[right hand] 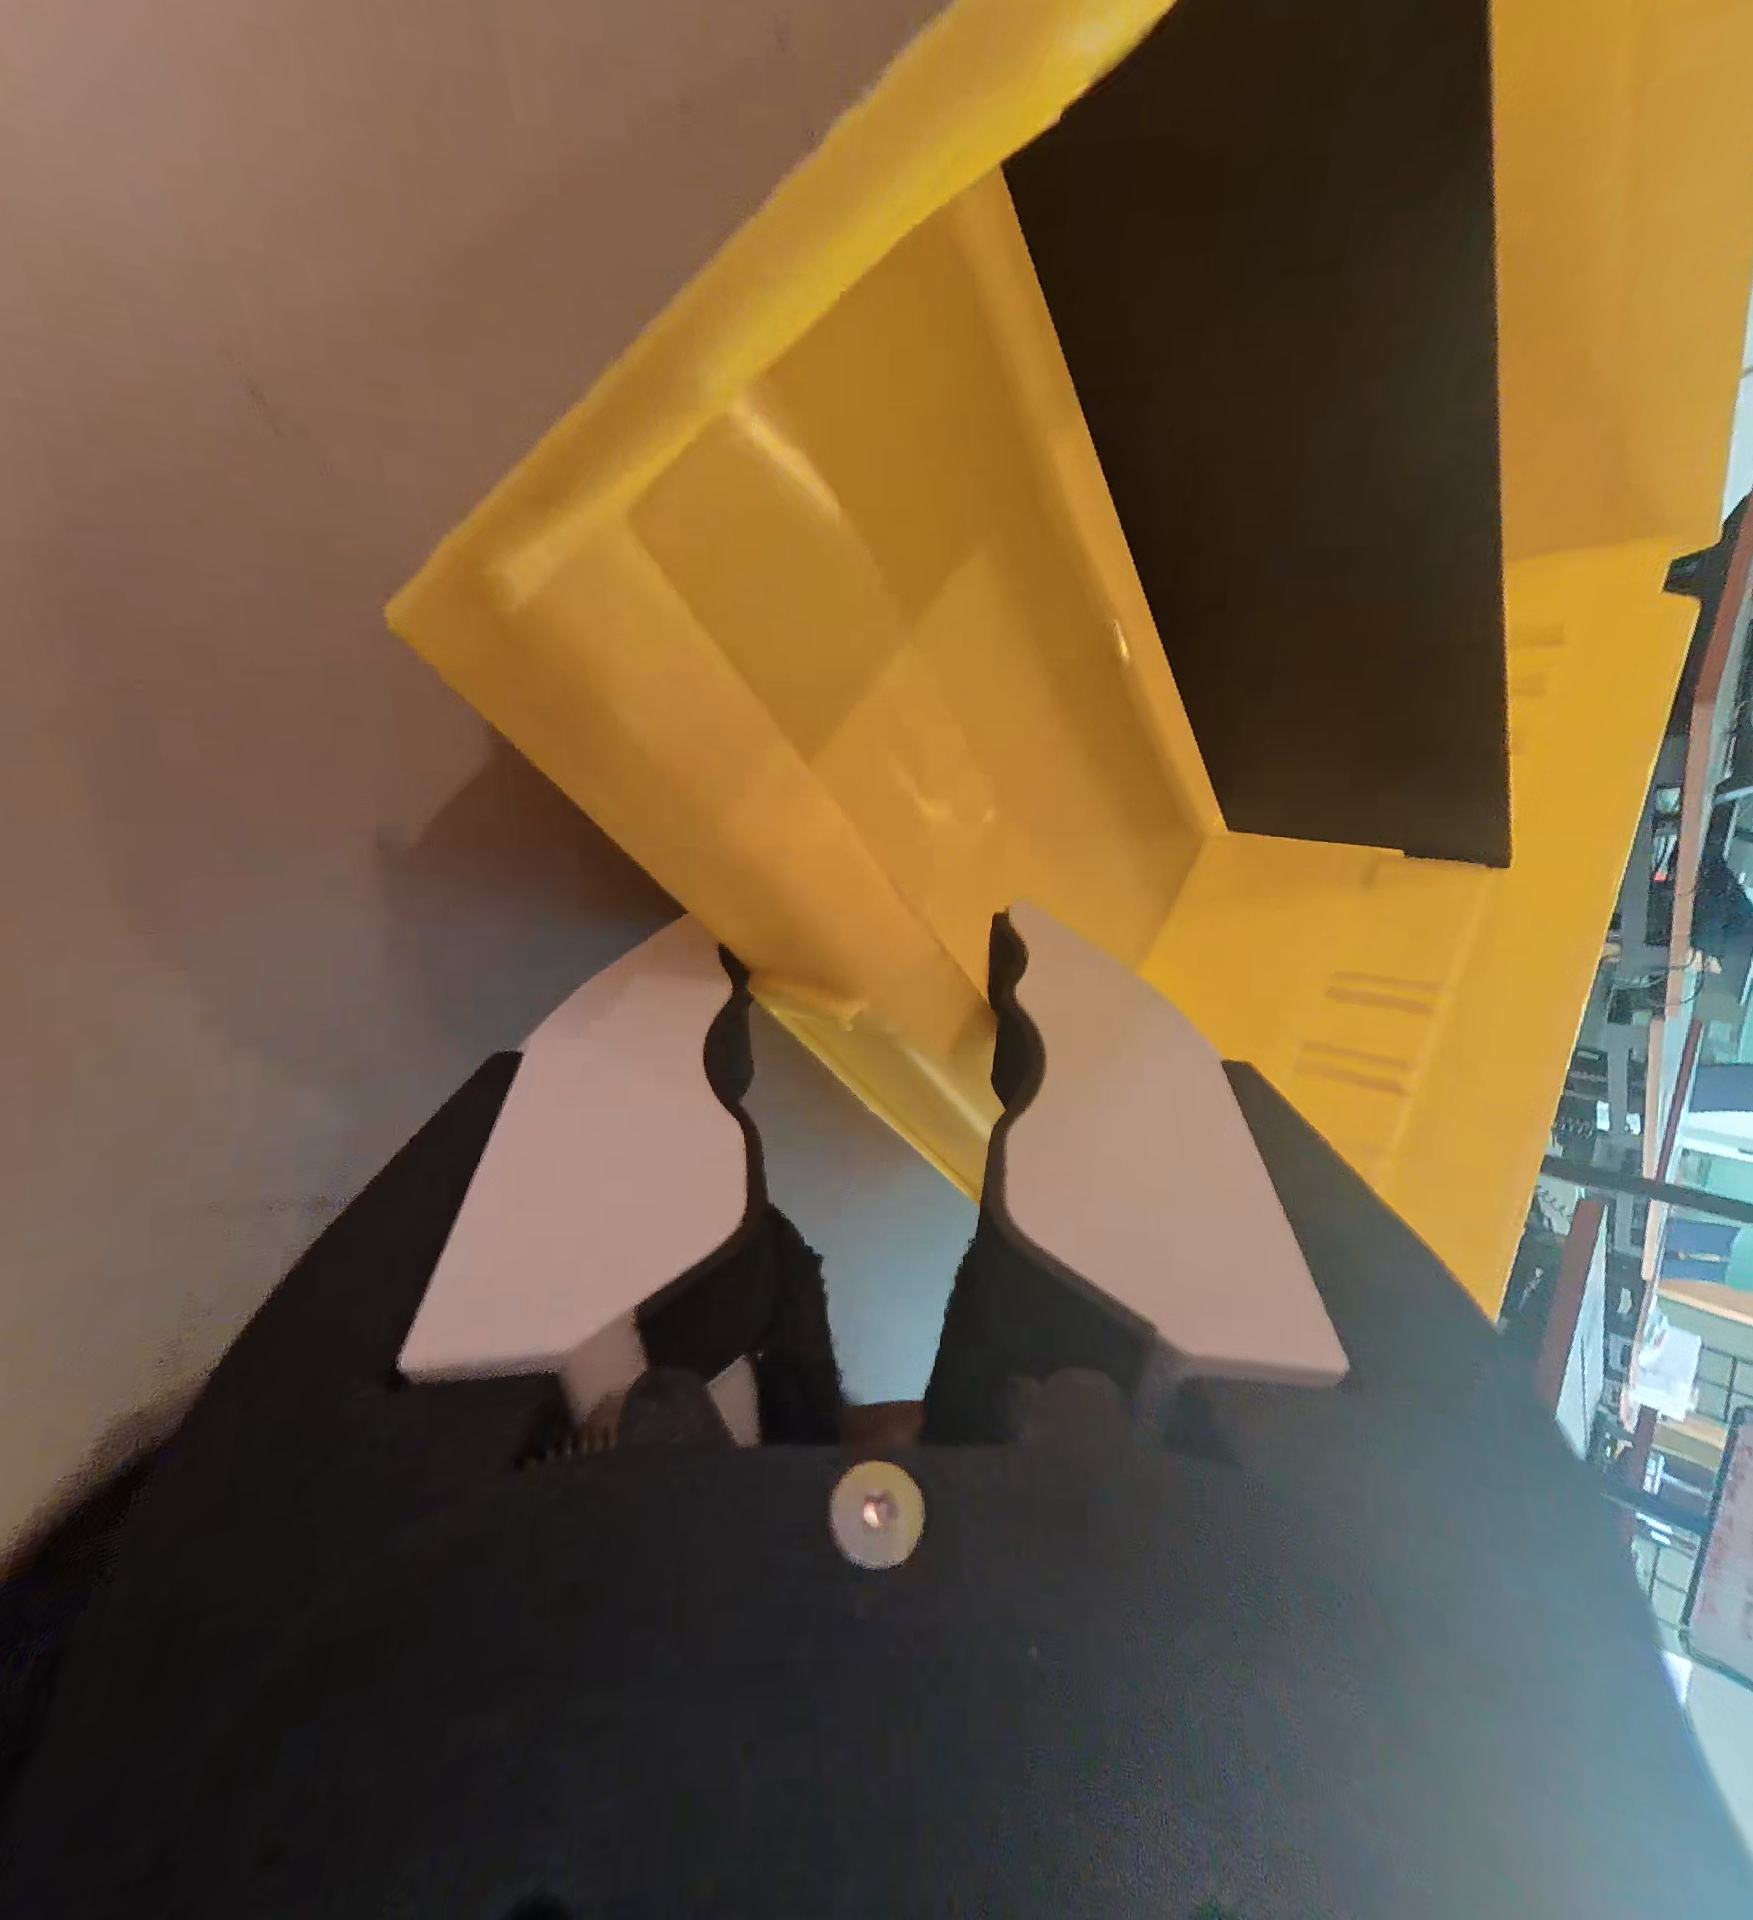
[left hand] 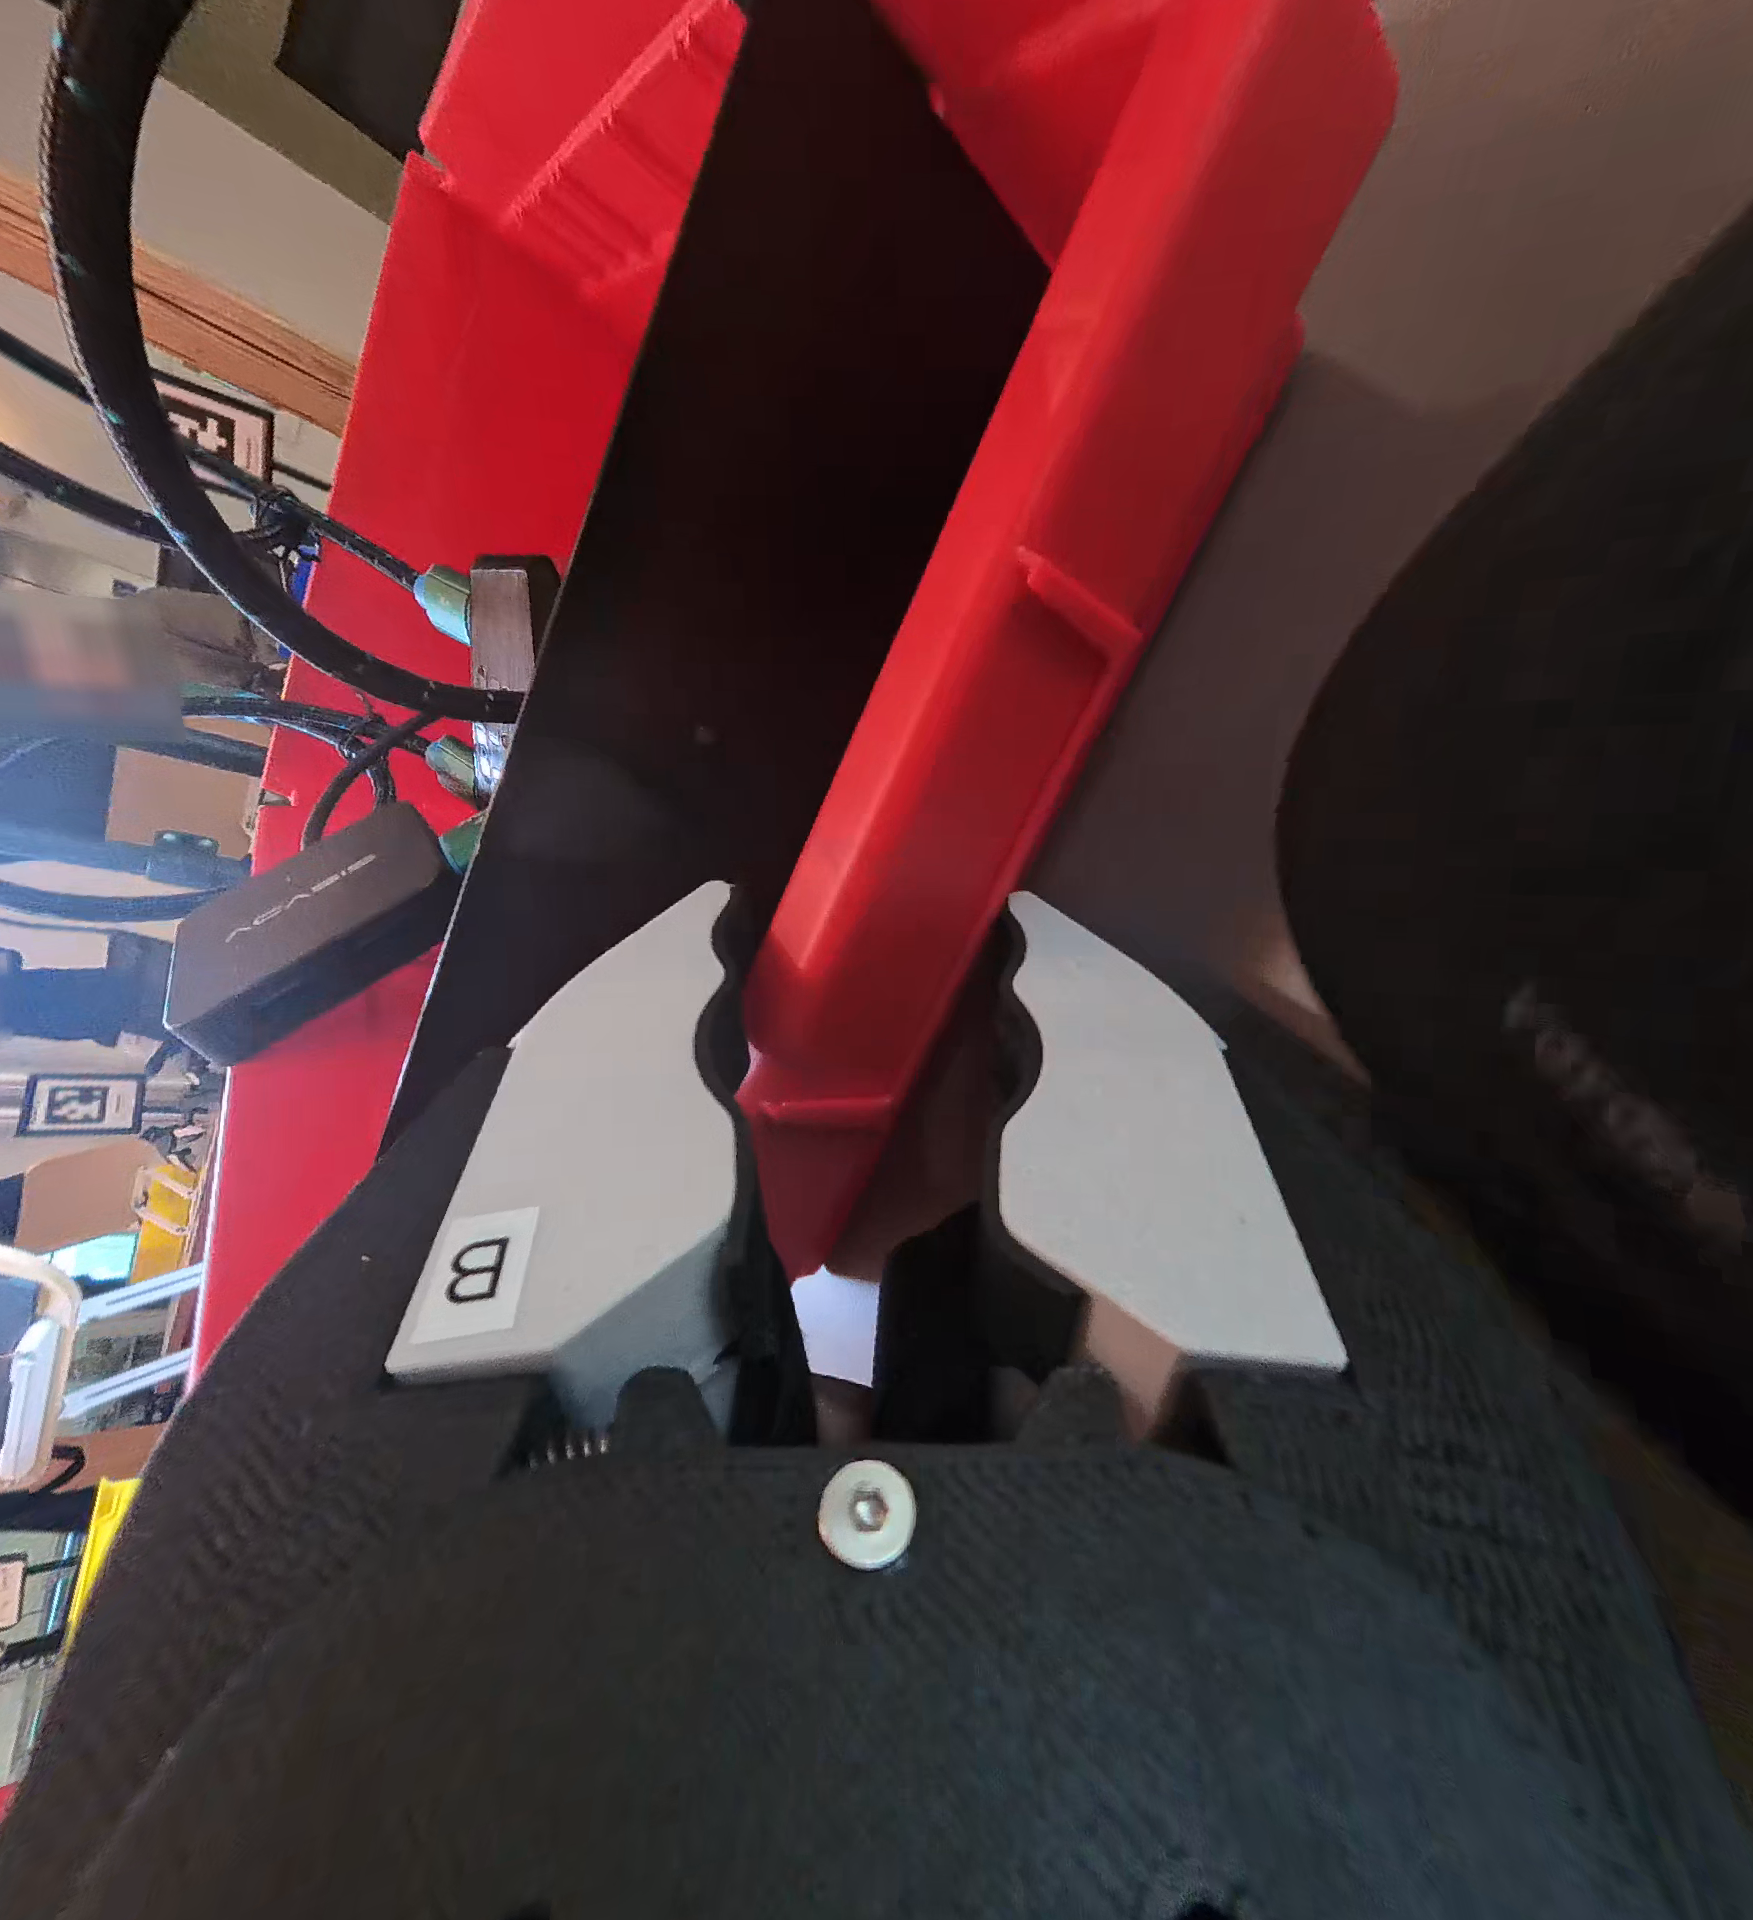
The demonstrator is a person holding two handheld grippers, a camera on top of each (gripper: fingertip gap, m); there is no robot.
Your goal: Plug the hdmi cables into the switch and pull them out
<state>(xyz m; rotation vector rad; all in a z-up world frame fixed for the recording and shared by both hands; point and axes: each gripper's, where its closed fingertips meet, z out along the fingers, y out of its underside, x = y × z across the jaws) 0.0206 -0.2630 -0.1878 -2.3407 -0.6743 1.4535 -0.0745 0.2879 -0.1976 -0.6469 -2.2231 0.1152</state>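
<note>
The left wrist view looks forward from just behind its own grey-padded black gripper (left hand: 872, 997), rolled sideways and pressed very close to a glossy red plastic bin (left hand: 1059, 520) that fills the upper middle of the frame, with braided black cables (left hand: 98, 343) and a small dark box-shaped device (left hand: 300, 935) farther off at the left edge. The right wrist view sits likewise behind its matching gripper (right hand: 867, 997), just as close to a glossy yellow plastic bin (right hand: 851, 623) in the centre and upper right, with a sideways room at the right edge. The two views share no object that can be recognised in both.
</note>
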